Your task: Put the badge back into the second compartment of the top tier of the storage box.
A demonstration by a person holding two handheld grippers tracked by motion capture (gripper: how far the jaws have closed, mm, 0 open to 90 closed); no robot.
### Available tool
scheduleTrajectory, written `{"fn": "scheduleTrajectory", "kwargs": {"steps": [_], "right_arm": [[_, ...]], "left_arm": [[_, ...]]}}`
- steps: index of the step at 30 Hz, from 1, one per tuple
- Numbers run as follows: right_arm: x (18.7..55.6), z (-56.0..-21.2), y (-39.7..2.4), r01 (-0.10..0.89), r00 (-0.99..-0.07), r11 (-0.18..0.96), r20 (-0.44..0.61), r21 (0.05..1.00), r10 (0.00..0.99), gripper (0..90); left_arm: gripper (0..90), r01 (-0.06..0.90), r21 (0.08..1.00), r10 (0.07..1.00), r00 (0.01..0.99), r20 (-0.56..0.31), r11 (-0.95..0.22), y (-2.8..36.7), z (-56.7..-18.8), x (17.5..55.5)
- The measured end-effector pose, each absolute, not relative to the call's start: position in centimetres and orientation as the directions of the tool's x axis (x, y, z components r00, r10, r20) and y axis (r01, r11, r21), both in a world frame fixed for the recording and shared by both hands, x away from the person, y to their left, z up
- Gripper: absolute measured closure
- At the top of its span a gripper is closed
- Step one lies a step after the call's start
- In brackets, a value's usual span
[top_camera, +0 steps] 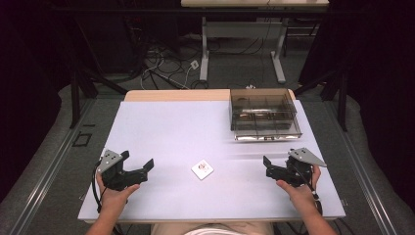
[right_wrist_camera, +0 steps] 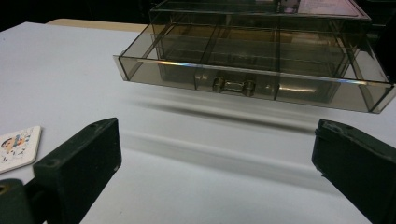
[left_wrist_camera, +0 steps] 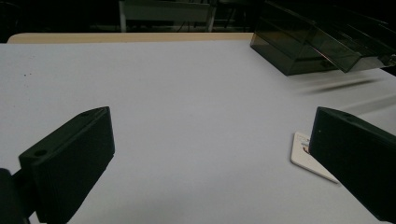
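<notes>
I am holding my left gripper (top_camera: pixel 138 165) and my right gripper (top_camera: pixel 272 165) over the table (top_camera: pixel 166 127), jaws spread wide on both, nothing between them. The small white card (top_camera: pixel 202 169) is lying flat midway between the grippers, touching neither. The smoky plastic drawer box (top_camera: pixel 264 113) is standing beyond the card, drawer pulled out.

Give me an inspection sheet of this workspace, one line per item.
Surface: white table, flat, bare around the things.
Job's things: small card lying flat near the front middle; smoky clear box at the far right, its drawer pulled out.
Clutter: nothing seen.
Grippers: left gripper and right gripper both open, holding nothing, either side of the card.
Cables: one trails from each gripper; more lie on the floor behind.
Surroundings: dark room, another table's legs behind.
</notes>
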State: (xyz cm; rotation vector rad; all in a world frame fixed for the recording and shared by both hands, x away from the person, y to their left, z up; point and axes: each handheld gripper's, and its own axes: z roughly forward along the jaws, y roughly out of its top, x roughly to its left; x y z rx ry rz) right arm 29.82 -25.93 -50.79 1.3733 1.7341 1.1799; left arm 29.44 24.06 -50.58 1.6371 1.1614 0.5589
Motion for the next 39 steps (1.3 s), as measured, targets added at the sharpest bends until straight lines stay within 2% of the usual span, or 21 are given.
{"fn": "scheduleTrajectory", "kwargs": {"steps": [18,33,35,36,39], "right_arm": [[30.1,-50.3,-23.0,0.412,-0.347,0.125,0.029,0.903,0.937,6.6],[30.8,-49.6,-20.4,0.407,-0.456,0.199,0.009,0.891,0.89,8.4],[30.9,-49.5,-20.0,0.406,-0.47,0.204,0.012,0.891,0.882,9.7],[31.0,-49.4,-19.5,0.402,-0.484,0.212,0.01,0.891,0.875,13.8],[31.1,-49.3,-19.0,0.399,-0.499,0.216,0.013,0.891,0.867,14.8]], "left_arm": [[0.5,0.412,0.911,0.895,0.415,-0.165,-0.023,24.1,-50.6,29.2],[0.5,0.41,0.912,0.894,0.414,-0.171,-0.016,23.9,-50.8,29.0],[0.5,0.408,0.913,0.894,0.417,-0.164,-0.023,23.9,-50.7,29.0],[0.6,0.41,0.912,0.895,0.412,-0.17,-0.016,23.9,-50.8,29.0],[0.5,0.412,0.911,0.895,0.413,-0.17,-0.017,23.9,-50.8,29.1]]}}
